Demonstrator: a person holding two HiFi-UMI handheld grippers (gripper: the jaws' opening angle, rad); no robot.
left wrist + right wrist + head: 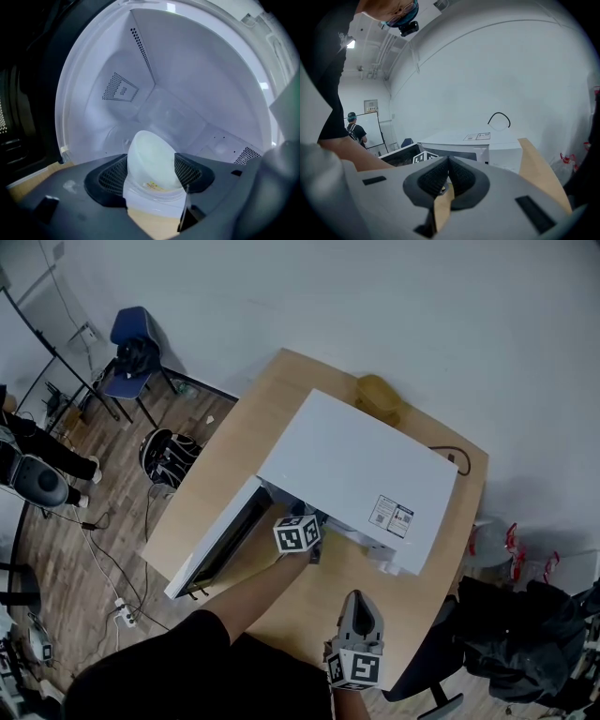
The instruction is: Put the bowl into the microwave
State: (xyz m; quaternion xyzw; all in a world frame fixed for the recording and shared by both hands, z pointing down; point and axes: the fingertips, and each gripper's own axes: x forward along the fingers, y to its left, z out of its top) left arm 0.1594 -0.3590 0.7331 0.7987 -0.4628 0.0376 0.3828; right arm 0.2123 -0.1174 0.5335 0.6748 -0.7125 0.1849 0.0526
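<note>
The white microwave [361, 465] stands on the wooden table [417, 610] with its door [217, 542] swung open to the left. My left gripper [151, 174] reaches into the white cavity [187, 79], and in the head view only its marker cube [298, 533] shows at the opening. A translucent white bowl [150, 157] fills the space between its dark pads [110, 176], and I see no gap on either side. My right gripper [359, 613] hovers over the table's front edge, its pads [461, 176] meeting with nothing between them.
A yellow object [378, 395] lies behind the microwave near the wall. A black cable [457, 457] runs off the table's right corner. A blue chair [131, 343] and stands are on the floor at the left. A person [355, 131] stands far off.
</note>
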